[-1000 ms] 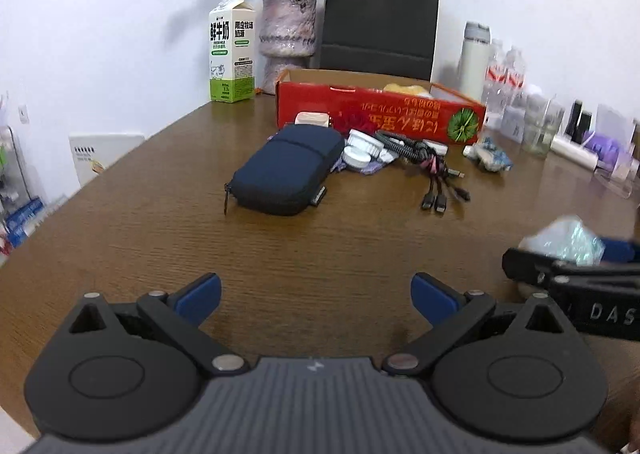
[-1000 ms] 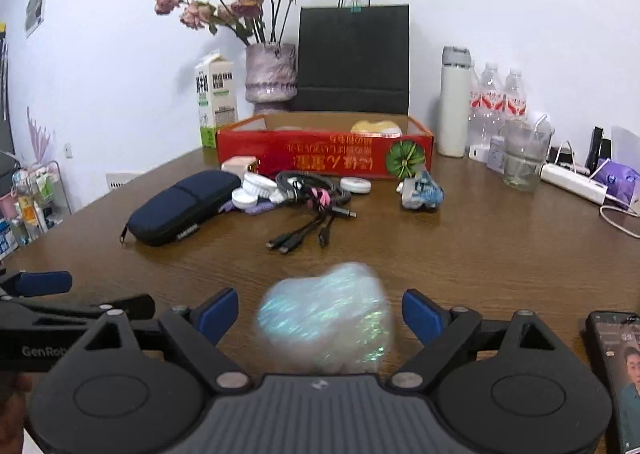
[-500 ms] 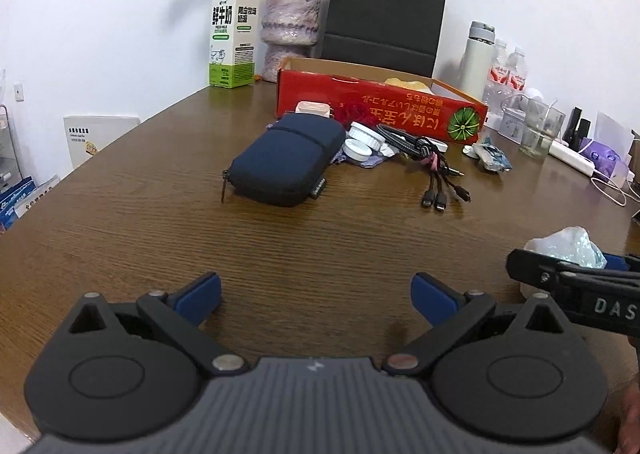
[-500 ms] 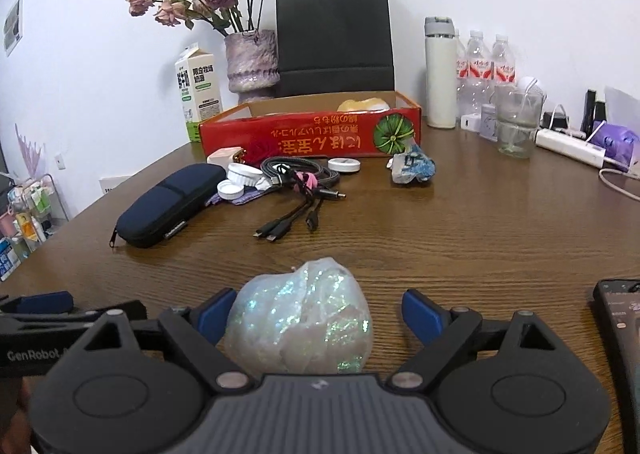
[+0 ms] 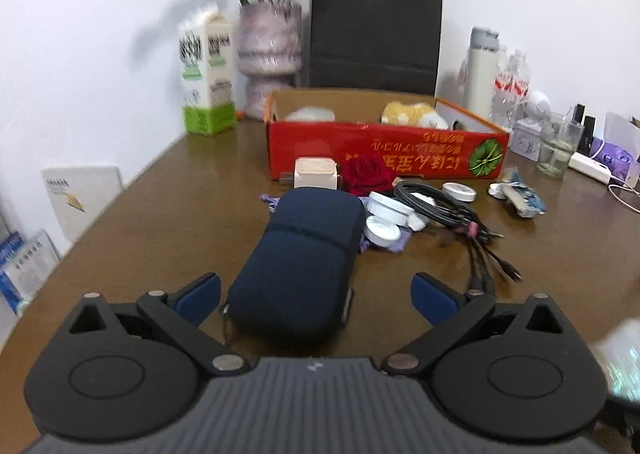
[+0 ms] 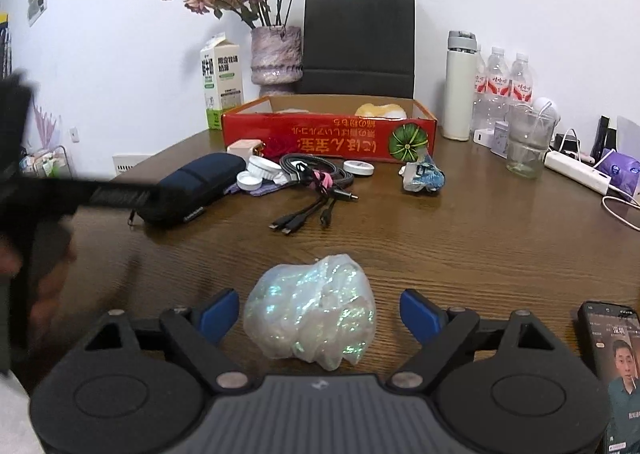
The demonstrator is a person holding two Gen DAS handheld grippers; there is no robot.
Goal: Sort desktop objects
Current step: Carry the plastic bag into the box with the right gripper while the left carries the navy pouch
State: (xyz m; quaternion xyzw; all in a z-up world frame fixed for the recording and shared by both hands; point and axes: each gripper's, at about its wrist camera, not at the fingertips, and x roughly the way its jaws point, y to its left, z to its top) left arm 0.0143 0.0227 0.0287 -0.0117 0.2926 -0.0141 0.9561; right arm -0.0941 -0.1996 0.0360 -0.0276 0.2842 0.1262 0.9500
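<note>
The left gripper (image 5: 316,294) is held wide open around the near end of the dark blue zipped fabric pouch (image 5: 298,266), apparently lined up for a grasp. The right gripper (image 6: 320,312) is likewise spread wide, with the iridescent crumpled plastic bag (image 6: 314,314) lying untouched between its fingers. Everything rests on a brown wood-grain counter (image 6: 460,238) before a white wall, where an open red cardboard box (image 6: 328,135) probably serves for sorting.
</note>
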